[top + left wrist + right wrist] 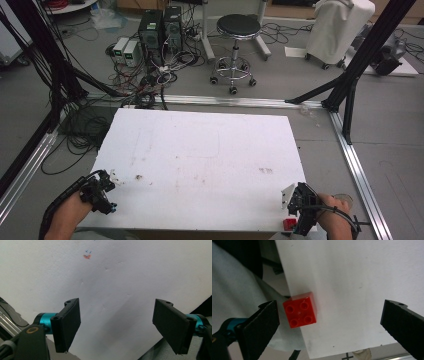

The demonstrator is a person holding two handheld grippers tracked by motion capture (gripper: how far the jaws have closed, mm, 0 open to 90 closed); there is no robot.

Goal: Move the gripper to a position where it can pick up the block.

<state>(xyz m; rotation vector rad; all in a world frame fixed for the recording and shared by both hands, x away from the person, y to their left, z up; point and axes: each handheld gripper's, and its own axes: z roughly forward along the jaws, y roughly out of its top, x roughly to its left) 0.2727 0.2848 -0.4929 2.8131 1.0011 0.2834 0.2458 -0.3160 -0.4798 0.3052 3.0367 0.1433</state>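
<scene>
Red brick [300,313] sits untouched at the table [200,150] edge, my right gripper [329,325] and left gripper [116,326] both spread wide, nothing gripped yet.

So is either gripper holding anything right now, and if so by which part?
Nothing is held. The left gripper is open over bare table; the right gripper is open, the red brick untouched between its jaws.

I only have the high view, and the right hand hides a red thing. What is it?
Observer: A red toy brick with four studs on top.
Operator: Where does it sit?
Observer: At the very edge of the white table, slightly overhanging.
Operator: Is the right gripper on it?
Observer: No. The right gripper is open; the brick lies near one jaw, untouched.
Operator: And the left?
Observer: The left gripper is open over bare table.
</scene>
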